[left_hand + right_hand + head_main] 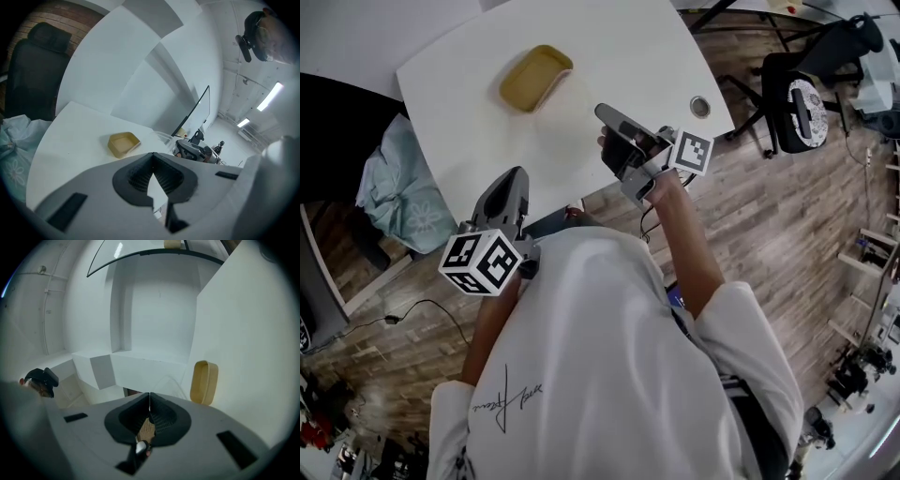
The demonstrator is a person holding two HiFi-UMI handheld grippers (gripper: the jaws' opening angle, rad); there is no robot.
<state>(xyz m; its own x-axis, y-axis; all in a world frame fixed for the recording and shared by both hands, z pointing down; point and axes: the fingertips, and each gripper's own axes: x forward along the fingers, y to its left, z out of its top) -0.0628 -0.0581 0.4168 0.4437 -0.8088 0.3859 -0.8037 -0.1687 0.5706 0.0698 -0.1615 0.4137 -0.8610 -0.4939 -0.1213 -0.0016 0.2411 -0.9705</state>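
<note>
My left gripper (517, 174) hangs over the near edge of the white table (469, 103), jaws shut with nothing between them; in the left gripper view they meet at the tip of the left gripper (152, 155). My right gripper (603, 112) is over the table further right, also shut and empty, as the right gripper view shows at the right gripper (149, 394). A shallow yellow tray (534, 77) lies on the table beyond both, the same yellow tray (123, 143) (204, 382) in both gripper views. A clear round dish (567, 120) sits just beside the tray, nearest my right gripper.
A round metal grommet (700, 106) is set in the table's right part. A pale blue bag (401, 187) lies off the table's left edge by a dark chair (33, 70). A black office chair (802, 98) stands on the wooden floor at right. A cable (412, 314) trails on the floor.
</note>
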